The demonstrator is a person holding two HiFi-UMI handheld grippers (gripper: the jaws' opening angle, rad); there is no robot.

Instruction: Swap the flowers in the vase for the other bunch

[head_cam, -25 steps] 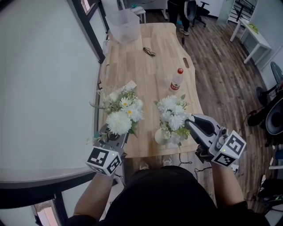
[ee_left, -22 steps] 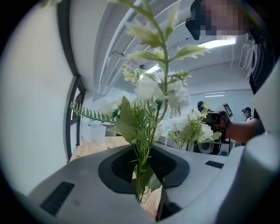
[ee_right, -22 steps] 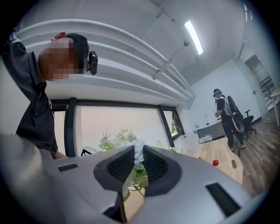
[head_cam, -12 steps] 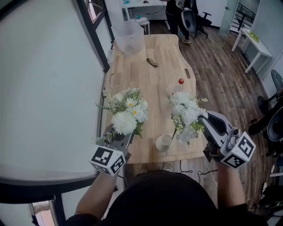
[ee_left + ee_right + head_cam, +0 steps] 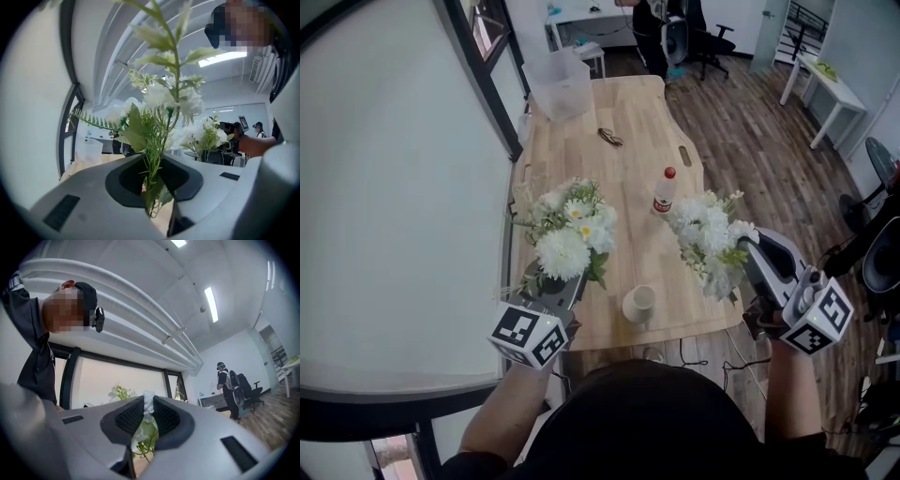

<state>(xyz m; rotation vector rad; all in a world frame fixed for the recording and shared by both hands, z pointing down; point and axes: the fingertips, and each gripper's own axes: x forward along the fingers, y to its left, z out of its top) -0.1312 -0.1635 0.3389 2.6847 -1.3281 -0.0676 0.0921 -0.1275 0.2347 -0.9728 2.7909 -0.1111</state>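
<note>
A small white vase (image 5: 638, 304) stands empty near the table's front edge, between my two grippers. My left gripper (image 5: 555, 287) is shut on the stems of a bunch of white flowers with yellow-centred daisies (image 5: 567, 234), held up left of the vase. In the left gripper view the green stems (image 5: 153, 178) run up between the jaws of the left gripper (image 5: 157, 190). My right gripper (image 5: 748, 253) is shut on a second white bunch (image 5: 710, 239), held in the air right of the vase over the table's right edge. The right gripper (image 5: 144, 423) has that bunch's stems (image 5: 146, 405) pinched between its pads.
A red-capped bottle (image 5: 664, 191) stands behind the vase on the wooden table (image 5: 619, 178). A clear plastic bin (image 5: 559, 82) sits at the far end, with a small dark item (image 5: 609, 138) nearer. A window wall runs along the left; a person stands beyond the table.
My right gripper lifted its white bunch out of the vase and carried it up and to the right, leaving the vase empty. The left bunch rose slightly.
</note>
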